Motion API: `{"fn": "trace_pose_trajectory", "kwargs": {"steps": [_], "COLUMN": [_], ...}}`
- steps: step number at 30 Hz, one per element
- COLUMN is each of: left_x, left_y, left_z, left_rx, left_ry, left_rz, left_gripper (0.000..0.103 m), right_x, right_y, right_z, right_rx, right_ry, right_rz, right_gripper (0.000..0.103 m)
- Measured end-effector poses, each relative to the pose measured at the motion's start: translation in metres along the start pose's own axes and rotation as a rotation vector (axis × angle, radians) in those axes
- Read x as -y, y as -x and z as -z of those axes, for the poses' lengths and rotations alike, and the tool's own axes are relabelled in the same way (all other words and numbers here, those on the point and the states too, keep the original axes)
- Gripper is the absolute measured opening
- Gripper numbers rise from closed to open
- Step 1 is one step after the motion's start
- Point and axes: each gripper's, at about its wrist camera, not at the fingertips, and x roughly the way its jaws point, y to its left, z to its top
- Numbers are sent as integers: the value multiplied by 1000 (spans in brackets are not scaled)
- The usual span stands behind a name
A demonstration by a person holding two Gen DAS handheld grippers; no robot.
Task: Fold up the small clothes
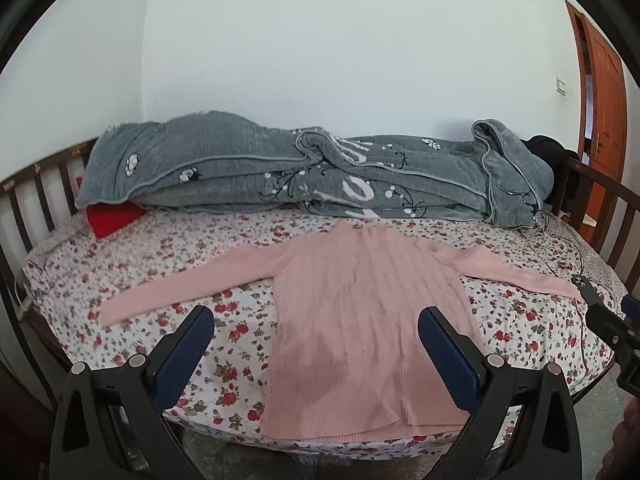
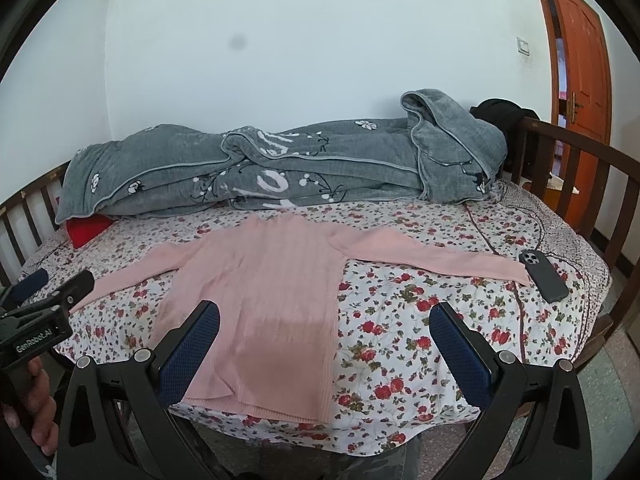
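Soft, even daylight, faint shadows; heavy fisheye bending at edges, perhaps slightly soft focus.

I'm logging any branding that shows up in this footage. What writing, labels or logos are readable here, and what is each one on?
"GenRobot.AI": white print on the black body of the left gripper, seen at the left edge of the right wrist view.
Large white letters on the grey blanket: folded and creased; an "o" shape shows, but no whole word reads.
Phone: back shows camera lenses only, no legible logo.
Pink sweater: no visible print.
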Motion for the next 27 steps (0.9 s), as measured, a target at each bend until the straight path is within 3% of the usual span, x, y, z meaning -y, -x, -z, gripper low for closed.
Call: {"fn": "trace_pose_trajectory", "kwargs": {"steps": [7,12,15,20,27], "left_x": [-30,-78,-114,-183,-297], "left_y": [-50,-97,-129,-164,-191], "left_z": [12,26,35,49,72], "left_rx": [-59,-84,-122,-130,-83], "left_ry": [49,116,167,299,599], "left_rz": [14,26,28,40,32], "left_gripper": [102,102,99,91,87], "right_x": [-12,-25,-32,-40,-49], "right_y": [-38,-82,-107,-143,-172], "right_z": [2,14,28,43,51], "right_rx": [-20,-78,-118,-170,-186], "right_ry": [25,42,36,7,12], "right_rz": [-54,-83,-110,-133,-139], "right_gripper": [103,102,95,86,86]}}
